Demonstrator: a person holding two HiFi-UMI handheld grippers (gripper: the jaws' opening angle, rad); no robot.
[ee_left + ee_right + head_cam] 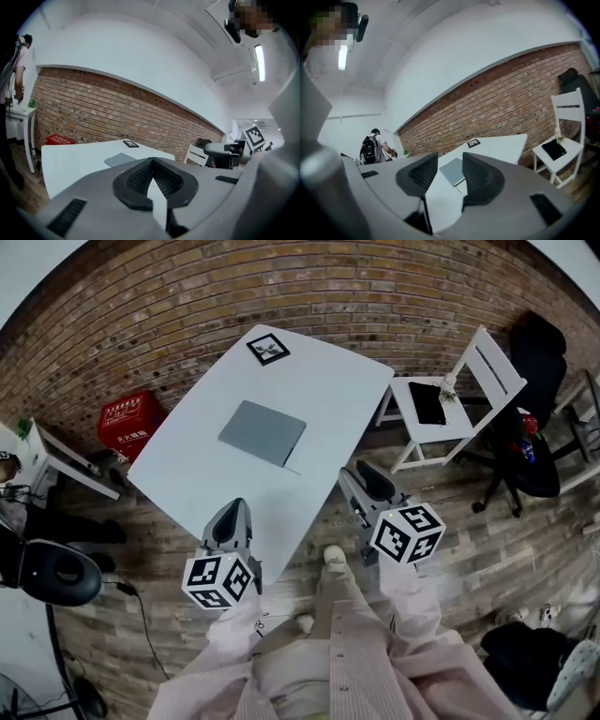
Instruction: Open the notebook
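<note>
A closed grey notebook [262, 432] lies flat in the middle of the white table [187, 460]. It also shows in the left gripper view, notebook [119, 159], and between the jaws in the right gripper view, notebook [451, 169]. A thin strip sticks out at its near right corner. My left gripper [234, 514] hangs at the table's near edge, shut with nothing in it, its tips meeting at the left gripper [151, 160]. To the right of the table's near corner, my right gripper [364, 484] is open and empty, right gripper [450, 161]. Both are well short of the notebook.
A square marker card [268, 348] lies at the table's far end. A white chair [450, 409] holding a black item stands right of the table. A red box [129, 420] sits by the brick wall. A person with a backpack [372, 147] stands far off.
</note>
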